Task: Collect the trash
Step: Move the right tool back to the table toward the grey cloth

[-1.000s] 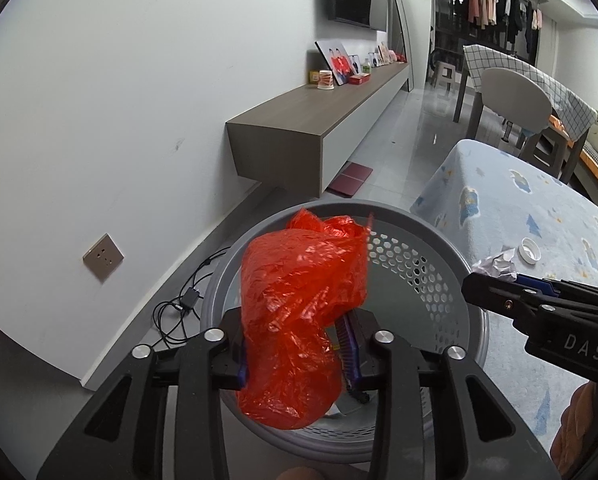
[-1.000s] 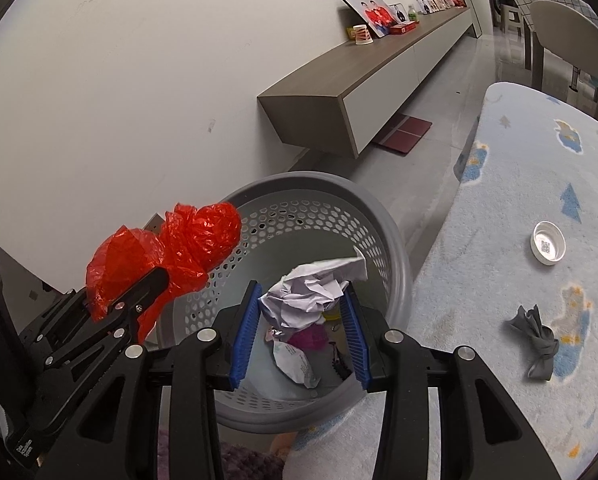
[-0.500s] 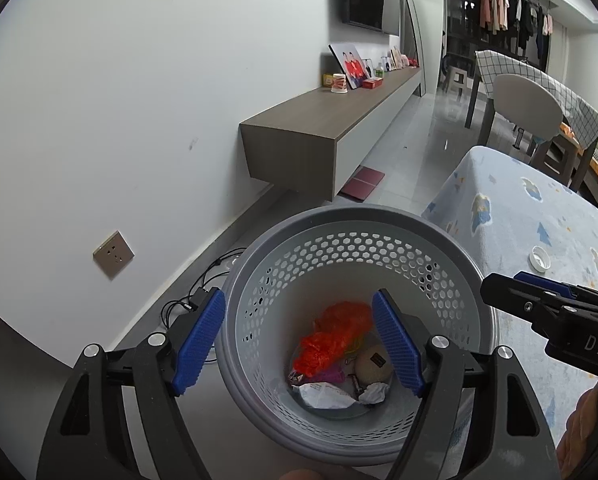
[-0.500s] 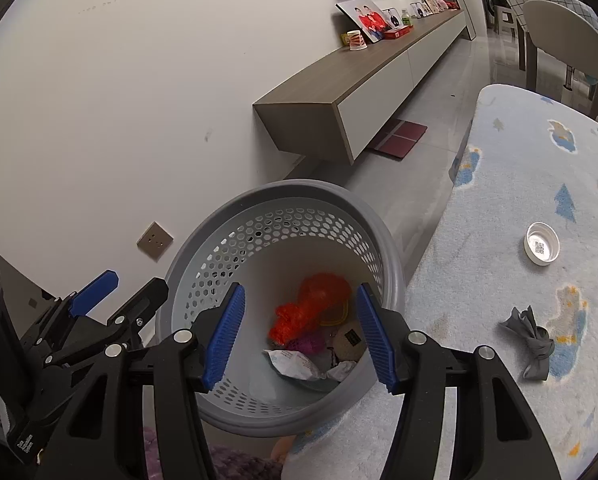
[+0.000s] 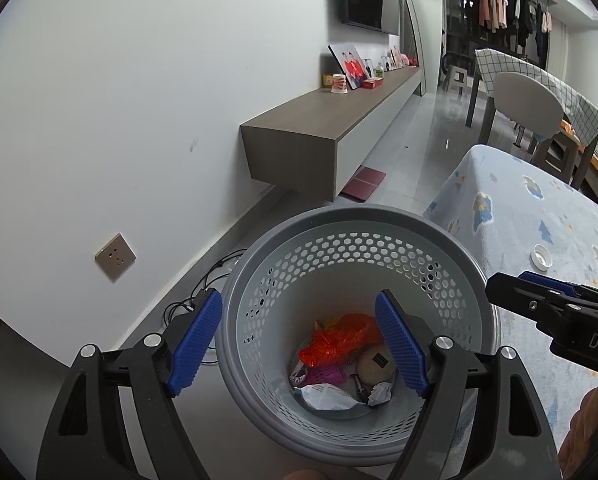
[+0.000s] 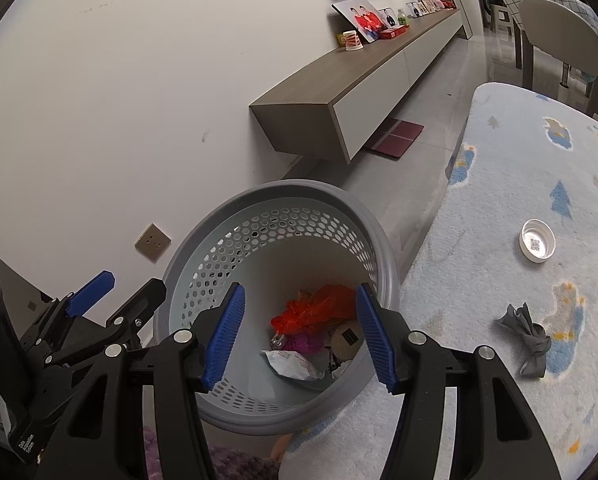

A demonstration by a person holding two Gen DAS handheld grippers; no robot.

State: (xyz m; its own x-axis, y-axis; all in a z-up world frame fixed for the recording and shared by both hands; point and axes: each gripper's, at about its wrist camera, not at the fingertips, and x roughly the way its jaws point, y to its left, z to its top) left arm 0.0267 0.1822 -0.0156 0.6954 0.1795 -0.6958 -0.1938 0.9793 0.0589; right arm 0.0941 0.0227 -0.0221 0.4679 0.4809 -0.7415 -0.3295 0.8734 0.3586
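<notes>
A grey perforated basket [image 5: 351, 216] [image 6: 283, 190] stands on the floor below both grippers. At its bottom lie the red plastic bag [image 5: 339, 338] [image 6: 311, 308], crumpled white paper [image 5: 327, 396] [image 6: 291, 364] and other small scraps. Over the basket's mouth my left gripper [image 5: 299, 300] hangs with its jaws opening and nothing between them. Beside it, my right gripper [image 6: 300, 290] is open and empty above the basket too. On the light blue patterned mat [image 6: 519, 184] to the right lie a white cap [image 6: 537, 240] and a grey crumpled scrap [image 6: 529, 334].
A low floating cabinet [image 5: 331, 132] runs along the white wall behind the basket. A wall socket [image 5: 115, 257] and black cables [image 5: 203, 292] are left of the basket. Chairs and a table [image 5: 527, 96] stand at the far right.
Both grippers opened. The red bag dropped from the left gripper and the crumpled paper from the right one, and both now lie in the basket.
</notes>
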